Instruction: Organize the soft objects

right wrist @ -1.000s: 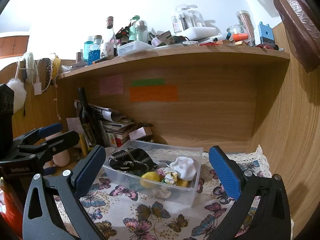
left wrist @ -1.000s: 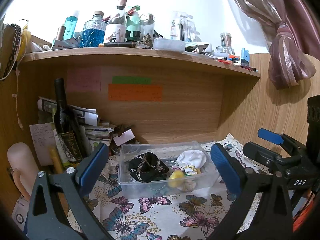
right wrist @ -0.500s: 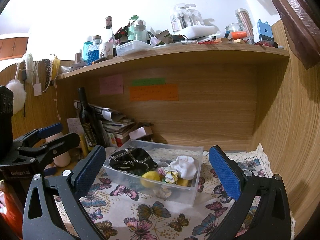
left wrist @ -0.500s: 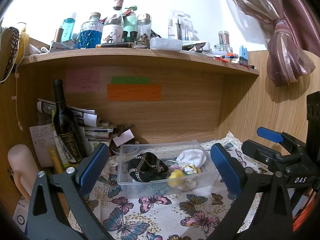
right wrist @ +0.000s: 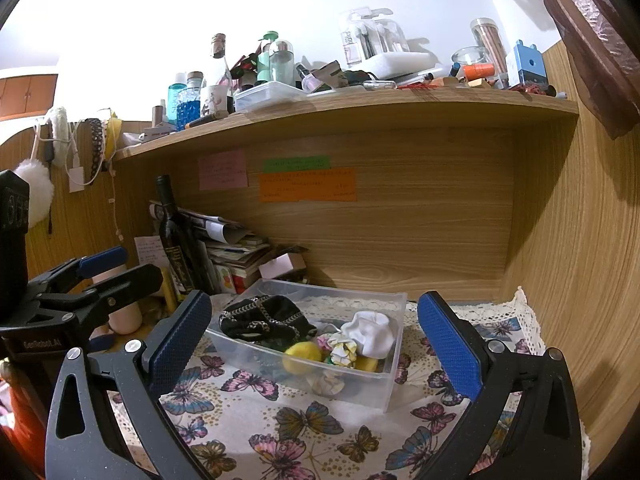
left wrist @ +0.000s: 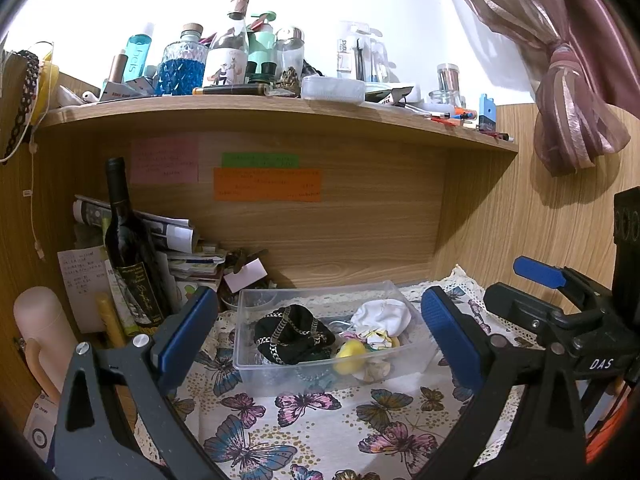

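With both claws [left wrist: 316, 328] [right wrist: 314, 328] wide and empty, the bin [right wrist: 394, 376] sits dead center between my fingers, neither arm clearly nearer.

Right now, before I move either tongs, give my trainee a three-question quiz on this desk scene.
1. True or false: the left tongs are shut on the black chain-trimmed pouch.
2. Multiple choice: the white cloth lies (A) on the butterfly tablecloth, (B) inside the clear plastic bin, (C) on the upper shelf.
3. Fill in: the dark wine bottle stands to the bin's ____ side in both views.

Key: 1 false, both the left and the right tongs are open and empty; 2 B; 3 left.
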The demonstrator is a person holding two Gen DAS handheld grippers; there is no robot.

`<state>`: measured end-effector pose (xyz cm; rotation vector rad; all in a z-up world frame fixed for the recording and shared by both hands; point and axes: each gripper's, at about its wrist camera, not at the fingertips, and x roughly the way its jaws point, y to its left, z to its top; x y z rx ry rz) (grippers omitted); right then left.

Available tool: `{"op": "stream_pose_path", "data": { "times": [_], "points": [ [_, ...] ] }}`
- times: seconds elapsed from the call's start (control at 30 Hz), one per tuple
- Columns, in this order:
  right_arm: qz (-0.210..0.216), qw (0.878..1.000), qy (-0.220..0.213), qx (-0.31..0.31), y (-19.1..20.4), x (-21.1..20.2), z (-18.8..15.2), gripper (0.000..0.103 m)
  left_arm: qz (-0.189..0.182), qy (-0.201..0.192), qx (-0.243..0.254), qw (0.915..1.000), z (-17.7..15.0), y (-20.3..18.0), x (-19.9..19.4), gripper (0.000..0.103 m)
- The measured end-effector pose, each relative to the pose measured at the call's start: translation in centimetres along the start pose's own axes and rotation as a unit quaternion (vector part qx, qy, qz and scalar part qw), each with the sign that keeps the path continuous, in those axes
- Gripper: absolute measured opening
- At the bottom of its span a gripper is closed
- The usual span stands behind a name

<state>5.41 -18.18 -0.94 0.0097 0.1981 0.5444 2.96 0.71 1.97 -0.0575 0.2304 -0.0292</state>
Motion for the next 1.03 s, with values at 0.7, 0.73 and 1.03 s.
{"op": "stream_pose_path", "data": {
  "times": [0.7, 0.73, 1.03],
  "points": [
    [0.001, 1.0, 0.003, 0.0, 0.1, 0.1, -0.1, 0.103, -0.017, 0.015, -0.005, 0.9997, 0.0, 0.3, 0.5, 0.103],
    [0.001, 1.0, 0.004, 0.0, 0.2, 0.0, -0.1, 0.103, -0.016, 0.015, -0.004, 0.9998, 0.0, 0.3, 0.5, 0.103],
    [0.004, 1.0, 0.01, 0.004, 0.2, 0.4, -0.3, 0.103, -0.026, 0.028, -0.008, 0.9992, -0.2, 0.4, 0.9, 0.103]
  ]
}}
